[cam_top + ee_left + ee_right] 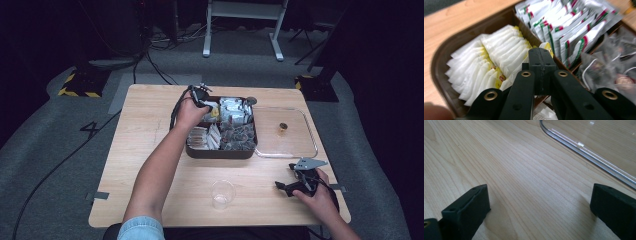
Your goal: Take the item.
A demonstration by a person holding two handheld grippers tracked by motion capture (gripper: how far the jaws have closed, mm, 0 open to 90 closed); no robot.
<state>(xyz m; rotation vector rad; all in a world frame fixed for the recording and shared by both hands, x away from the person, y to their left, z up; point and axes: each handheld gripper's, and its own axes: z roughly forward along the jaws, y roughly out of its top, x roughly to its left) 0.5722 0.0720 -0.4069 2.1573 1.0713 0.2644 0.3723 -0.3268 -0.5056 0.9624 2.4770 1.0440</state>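
A dark brown compartment tray point(220, 153) at the table's middle holds white and yellow packets point(486, 62), white packets with red and green print point(571, 30) and clear bags of dark contents point(604, 65). My left gripper point(206, 103) is down in the tray's far left compartment. Its jaws point(540, 53) are pressed together, with one white and yellow packet point(547, 47) pinched between them and poking out past the tips. My right gripper point(281, 186) rests low over bare wood at the front right, jaws wide apart point(539, 202), nothing between them.
A clear flat tray point(300, 146) lies right of the brown tray with a small brown object point(283, 127) in it; its rim point(584, 152) runs just ahead of my right gripper. A clear plastic cup point(222, 193) stands near the front edge.
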